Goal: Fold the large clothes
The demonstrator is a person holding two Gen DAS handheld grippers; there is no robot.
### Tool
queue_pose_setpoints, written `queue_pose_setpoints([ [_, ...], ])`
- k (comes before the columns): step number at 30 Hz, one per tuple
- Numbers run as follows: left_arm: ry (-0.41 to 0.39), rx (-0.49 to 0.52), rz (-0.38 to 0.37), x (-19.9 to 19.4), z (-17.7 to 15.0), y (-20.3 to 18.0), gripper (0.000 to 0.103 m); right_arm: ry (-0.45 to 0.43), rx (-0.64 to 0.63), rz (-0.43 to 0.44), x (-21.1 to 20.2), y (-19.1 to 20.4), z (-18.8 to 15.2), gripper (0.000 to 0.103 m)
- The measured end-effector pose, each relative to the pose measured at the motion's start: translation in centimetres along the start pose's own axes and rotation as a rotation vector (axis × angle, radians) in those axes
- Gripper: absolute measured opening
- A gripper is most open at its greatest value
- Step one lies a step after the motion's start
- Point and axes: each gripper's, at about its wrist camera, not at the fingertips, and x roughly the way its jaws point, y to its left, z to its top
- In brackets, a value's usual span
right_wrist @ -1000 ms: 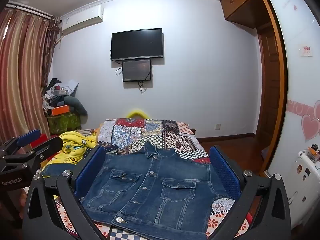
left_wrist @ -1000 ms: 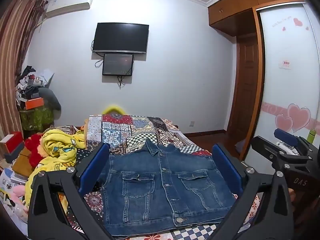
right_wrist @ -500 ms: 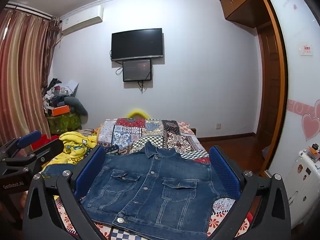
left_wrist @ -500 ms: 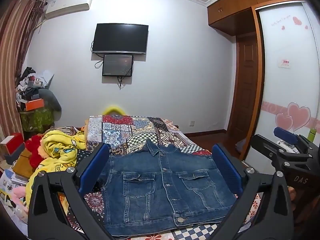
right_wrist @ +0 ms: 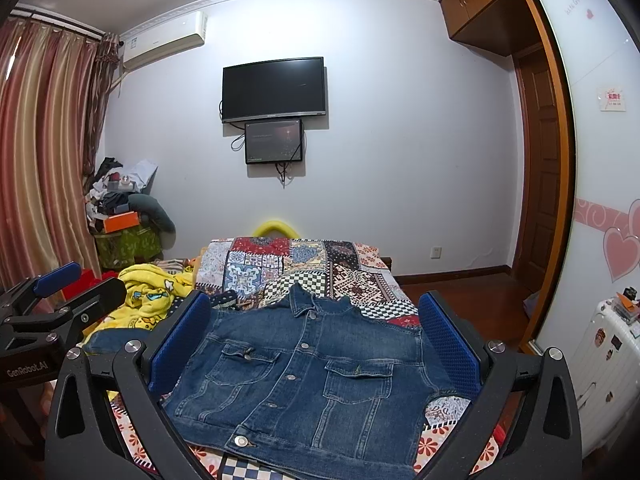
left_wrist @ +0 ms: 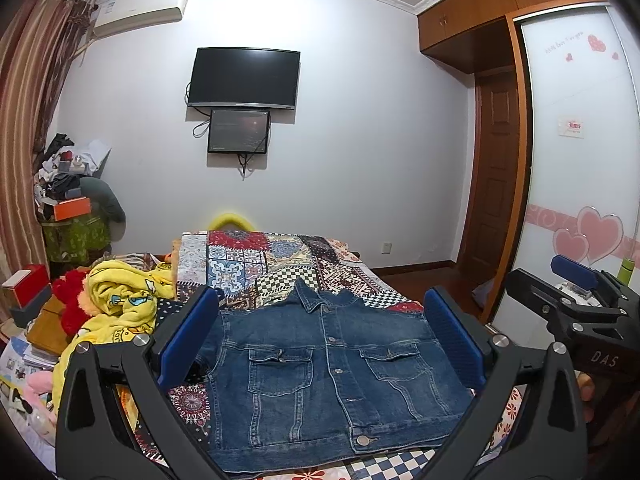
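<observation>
A blue denim jacket (left_wrist: pixel 320 372) lies flat, buttoned side up, on the patchwork bed cover (left_wrist: pixel 256 260), sleeves tucked out of sight. It also shows in the right wrist view (right_wrist: pixel 304 376). My left gripper (left_wrist: pixel 320 340) is open and empty, held above the jacket's near hem. My right gripper (right_wrist: pixel 312 340) is open and empty too, likewise above the jacket. Each gripper shows at the edge of the other's view: the right one (left_wrist: pixel 576 300) and the left one (right_wrist: pixel 60 296).
A yellow cartoon blanket (left_wrist: pixel 120 308) and red plush lie heaped left of the jacket. Clutter stands in the far left corner (left_wrist: pixel 72 208). A white suitcase (right_wrist: pixel 608 360) stands right of the bed by the wardrobe door. A TV (left_wrist: pixel 244 78) hangs on the far wall.
Almost nothing differs. Both grippers stay open above the jacket, with only a slight drift of the views.
</observation>
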Motion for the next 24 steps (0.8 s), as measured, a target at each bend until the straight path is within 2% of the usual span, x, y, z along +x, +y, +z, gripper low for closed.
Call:
queue_pose_setpoints([
  [24,0.012,-0.011,0.000,0.68,-0.19,0.21,0.103,0.001,-0.003,0.001,-0.07,0.00,0.22,0.103],
])
